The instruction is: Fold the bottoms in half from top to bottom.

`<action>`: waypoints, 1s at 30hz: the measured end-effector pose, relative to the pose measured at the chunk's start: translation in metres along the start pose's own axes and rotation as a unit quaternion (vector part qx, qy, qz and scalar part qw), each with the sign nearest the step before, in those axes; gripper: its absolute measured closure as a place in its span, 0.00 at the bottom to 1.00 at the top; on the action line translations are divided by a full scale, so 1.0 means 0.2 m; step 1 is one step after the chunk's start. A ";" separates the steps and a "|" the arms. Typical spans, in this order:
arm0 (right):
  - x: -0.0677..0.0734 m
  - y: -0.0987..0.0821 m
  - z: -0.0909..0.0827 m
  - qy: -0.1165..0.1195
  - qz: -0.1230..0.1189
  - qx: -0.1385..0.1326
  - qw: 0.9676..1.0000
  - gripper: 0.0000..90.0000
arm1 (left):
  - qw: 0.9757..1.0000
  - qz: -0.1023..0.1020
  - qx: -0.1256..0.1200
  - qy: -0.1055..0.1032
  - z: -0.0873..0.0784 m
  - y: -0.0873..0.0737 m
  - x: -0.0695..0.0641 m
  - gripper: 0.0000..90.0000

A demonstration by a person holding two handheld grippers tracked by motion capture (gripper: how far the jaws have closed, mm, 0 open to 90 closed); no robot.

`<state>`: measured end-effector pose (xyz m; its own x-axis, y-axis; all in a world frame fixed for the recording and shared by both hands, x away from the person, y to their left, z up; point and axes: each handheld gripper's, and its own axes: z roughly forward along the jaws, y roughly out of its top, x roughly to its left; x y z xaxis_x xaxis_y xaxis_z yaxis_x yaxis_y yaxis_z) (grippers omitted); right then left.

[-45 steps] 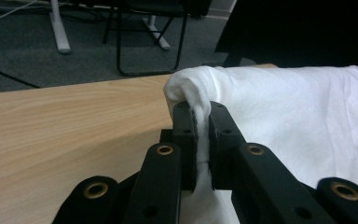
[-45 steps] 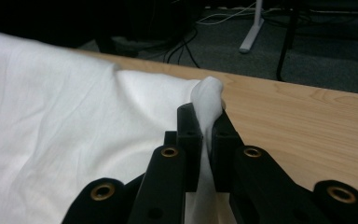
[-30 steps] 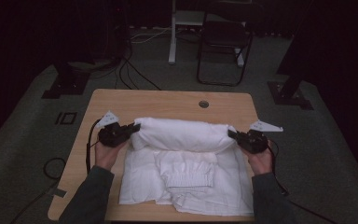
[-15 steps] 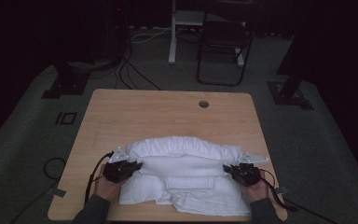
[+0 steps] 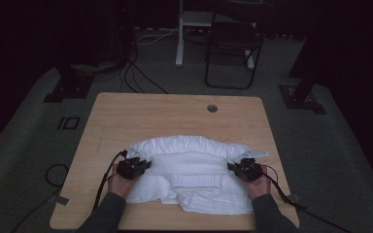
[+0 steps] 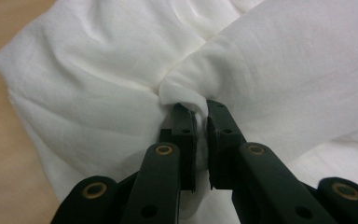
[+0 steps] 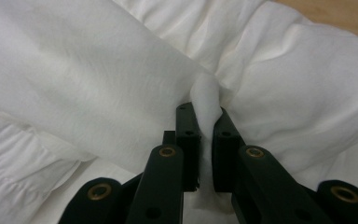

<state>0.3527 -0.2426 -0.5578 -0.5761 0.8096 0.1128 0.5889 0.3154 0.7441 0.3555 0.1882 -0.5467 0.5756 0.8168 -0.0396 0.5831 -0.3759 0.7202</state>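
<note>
Left gripper (image 5: 135,166): clenched on a pinch of the garment (image 5: 189,167), fold bunched just ahead.
Right gripper (image 5: 245,170): likewise clenched on garment.
Garment: lay on table (image 5: 126,116), spanning between both grippers.

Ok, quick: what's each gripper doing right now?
Left gripper: shut on a pinch of the white garment.
Right gripper: shut on a fold of the same garment.

White garment (image 5: 189,170) on light wood table (image 5: 126,116); black jaws.
</note>
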 end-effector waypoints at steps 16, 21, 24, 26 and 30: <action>-0.15 0.32 0.29 -0.028 0.033 0.005 0.999 0.95 | 0.994 -0.035 0.001 0.099 0.23 0.25 0.15 0.93; -0.17 0.35 0.20 -0.027 0.027 -0.021 0.999 0.95 | 0.994 -0.072 -0.051 0.069 0.10 0.28 0.23 0.94; -0.20 0.41 0.07 -0.033 0.033 -0.074 0.996 0.95 | 0.992 -0.074 -0.097 0.042 -0.02 0.35 0.26 0.95; -0.19 0.45 0.03 -0.042 0.023 -0.090 0.995 0.96 | 0.989 -0.069 -0.124 0.044 -0.09 0.42 0.26 0.95; -0.17 0.57 -0.06 -0.068 0.004 -0.131 0.989 0.96 | 0.984 -0.071 -0.162 0.037 -0.21 0.52 0.27 0.95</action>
<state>0.4322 -0.2393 -0.4680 -0.4800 0.8762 0.0427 0.4156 0.1843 0.8907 0.4240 0.2116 -0.4452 0.4515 0.8851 -0.1129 0.4334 -0.1069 0.8949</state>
